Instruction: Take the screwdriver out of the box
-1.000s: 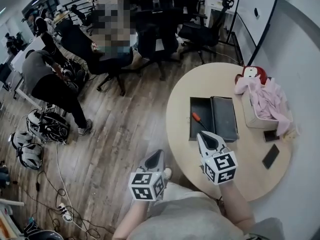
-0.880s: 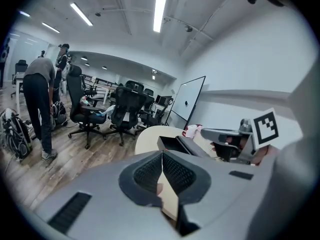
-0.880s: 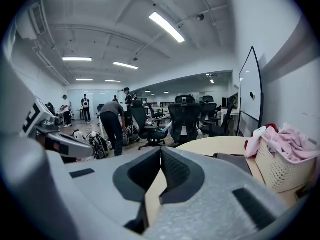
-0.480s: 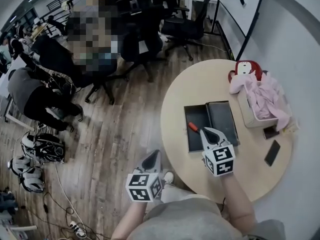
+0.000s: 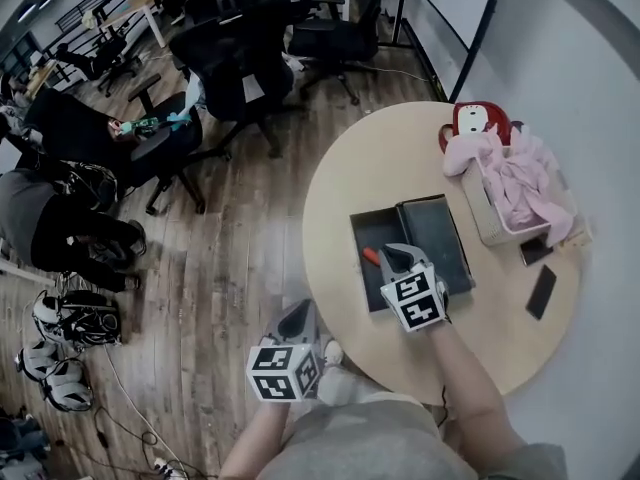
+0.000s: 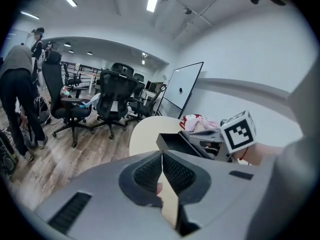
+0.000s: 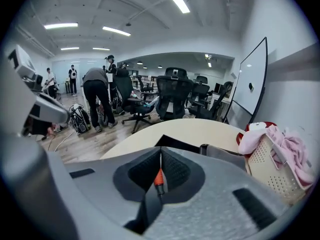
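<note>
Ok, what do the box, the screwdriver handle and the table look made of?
Box: dark and matte with thin straight walls, probably sheet metal or hard plastic.
Screwdriver handle: solid orange, likely plastic.
Table: pale, smooth, even top with a wood look, maybe laminate.

1 round table (image 5: 350,148). 1 open black box (image 5: 432,230). 1 screwdriver (image 5: 370,256). 2 grippers: left gripper (image 5: 305,310), right gripper (image 5: 393,252). Far right: 1 white basket (image 5: 480,208), 1 pink cloth (image 5: 515,183), 1 red obj. (image 5: 470,118). Near right: 2 dark slabs (image 5: 541,291), prob. phones. Far left: several office chairs (image 5: 235,68), min. 3 persons (image 7: 97,96).
</note>
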`<state>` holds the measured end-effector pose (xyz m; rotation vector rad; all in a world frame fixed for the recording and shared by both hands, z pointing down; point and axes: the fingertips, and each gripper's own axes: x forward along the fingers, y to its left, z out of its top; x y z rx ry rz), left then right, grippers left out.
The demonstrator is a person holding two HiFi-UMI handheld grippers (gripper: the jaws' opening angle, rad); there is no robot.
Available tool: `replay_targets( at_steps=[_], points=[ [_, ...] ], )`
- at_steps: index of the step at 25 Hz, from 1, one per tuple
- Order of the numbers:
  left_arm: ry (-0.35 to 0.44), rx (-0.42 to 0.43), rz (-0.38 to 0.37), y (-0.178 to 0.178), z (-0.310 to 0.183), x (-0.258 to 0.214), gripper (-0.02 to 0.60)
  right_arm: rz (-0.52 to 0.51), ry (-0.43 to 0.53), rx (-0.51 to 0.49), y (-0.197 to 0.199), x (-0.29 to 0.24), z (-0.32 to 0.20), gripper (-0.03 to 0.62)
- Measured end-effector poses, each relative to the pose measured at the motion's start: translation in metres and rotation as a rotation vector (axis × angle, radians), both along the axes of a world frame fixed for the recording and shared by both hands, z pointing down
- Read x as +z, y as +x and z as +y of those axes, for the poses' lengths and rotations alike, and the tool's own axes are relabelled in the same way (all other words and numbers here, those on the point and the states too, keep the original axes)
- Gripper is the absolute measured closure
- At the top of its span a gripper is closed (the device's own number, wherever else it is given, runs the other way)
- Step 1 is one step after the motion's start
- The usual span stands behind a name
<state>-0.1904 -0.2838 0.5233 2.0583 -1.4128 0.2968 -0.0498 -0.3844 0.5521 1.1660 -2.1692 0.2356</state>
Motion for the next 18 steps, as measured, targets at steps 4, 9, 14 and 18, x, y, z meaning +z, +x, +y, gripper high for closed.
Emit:
replay_targets(
  at_steps=[4,9,14,18],
  points=[
    [-0.006,0.032,-0.004,0.005,-0.014,0.003,0.577,0.074,-0.069,-0.009,0.0,0.023,-0.013,0.592],
    [0.001,0.042,0.007,0.007,-0.025,0.004,0.577,0.137,-0.17,-0.03,-0.001,0.058,-0.017,0.591],
    [-0.009,0.038,0.009,0.001,-0.031,0.01,0.578,0.229,-0.238,-0.071,-0.003,0.081,-0.017,0.505],
    [-0.014,0.035,0.012,-0.001,-0.034,0.012,0.577,0.337,-0.299,-0.145,-0.008,0.095,-0.018,0.502]
  ],
)
